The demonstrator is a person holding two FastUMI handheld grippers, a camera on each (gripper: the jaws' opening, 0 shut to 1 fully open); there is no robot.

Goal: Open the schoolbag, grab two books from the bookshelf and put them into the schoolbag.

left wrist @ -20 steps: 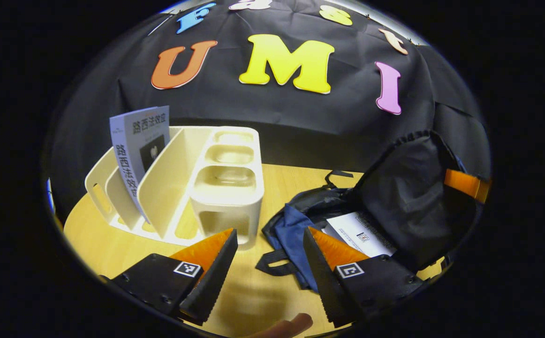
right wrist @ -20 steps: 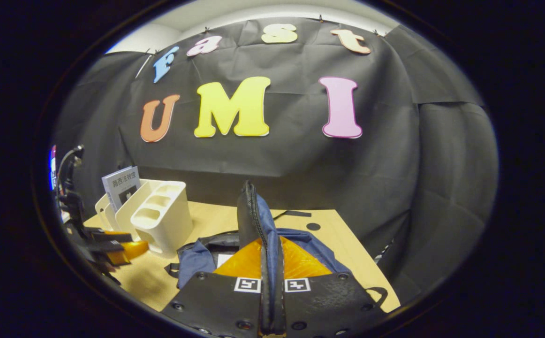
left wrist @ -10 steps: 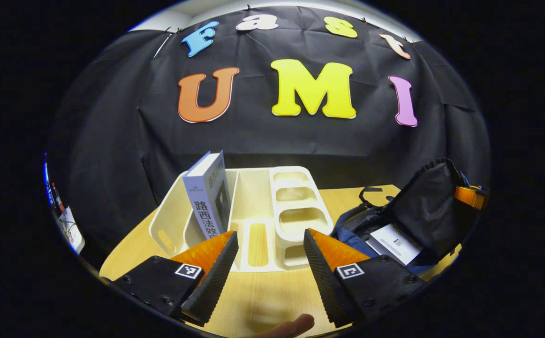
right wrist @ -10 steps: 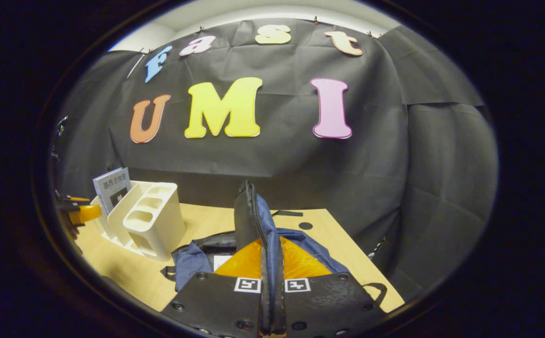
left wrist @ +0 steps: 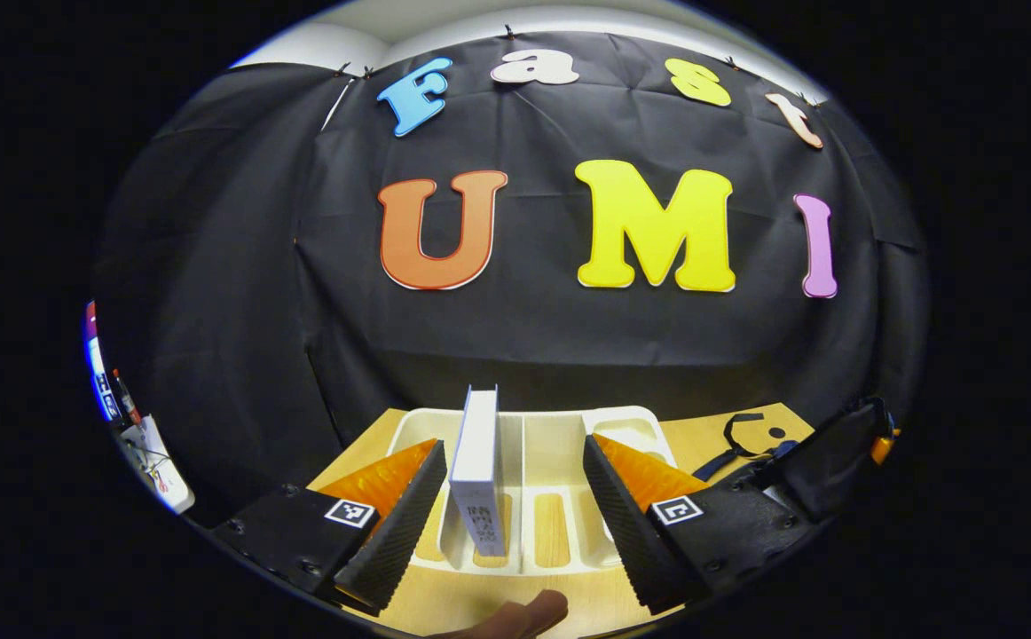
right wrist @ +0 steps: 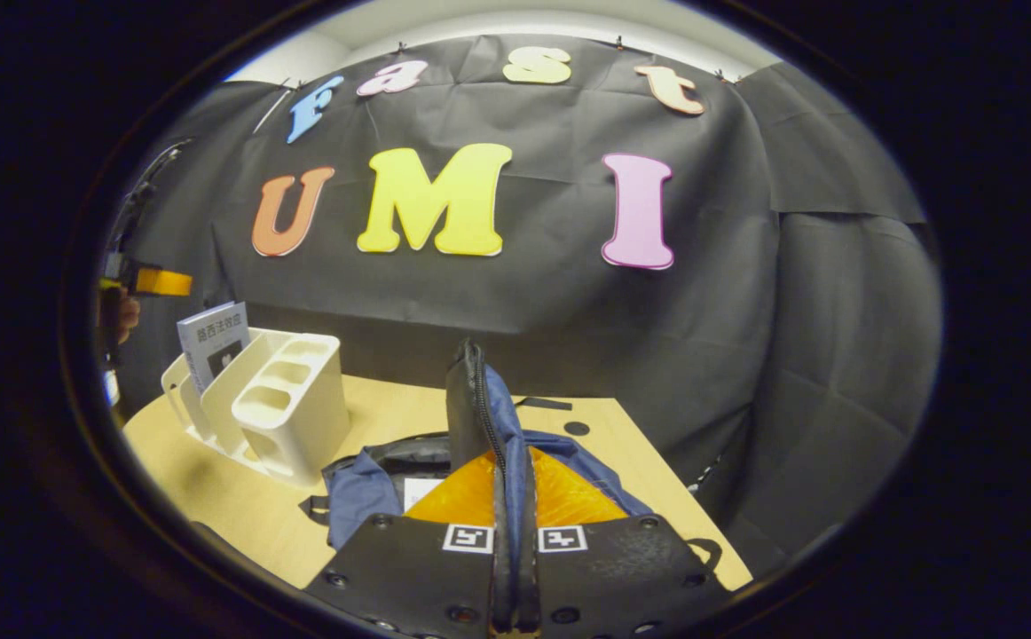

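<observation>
A white-spined book (left wrist: 477, 470) stands upright in the white bookshelf (left wrist: 560, 444), edge-on to me. My left gripper (left wrist: 513, 448) is open, and the book shows in the gap between its fingers, closer to the left one and untouched. My right gripper (right wrist: 513, 461) is shut on the raised zippered flap (right wrist: 473, 408) of the dark blue schoolbag (right wrist: 365, 488), holding it upright. A white book (right wrist: 421, 491) lies inside the bag. In the right gripper view the bookshelf (right wrist: 276, 408) with its book (right wrist: 214, 342) stands at the left, and the left gripper (right wrist: 161, 282) hovers above and behind it.
The wooden table (right wrist: 214, 479) carries shelf and bag. The bag's edge (left wrist: 835, 453) and a strap (left wrist: 733, 439) lie right of the shelf. Black cloth walls close in behind. A fingertip (left wrist: 520, 612) shows at the bottom. The table's right edge (right wrist: 684, 506) is near the bag.
My left gripper has swung away from the bag to face the bookshelf, rising as it went; the book now sits between its open fingers. The right gripper keeps holding the flap.
</observation>
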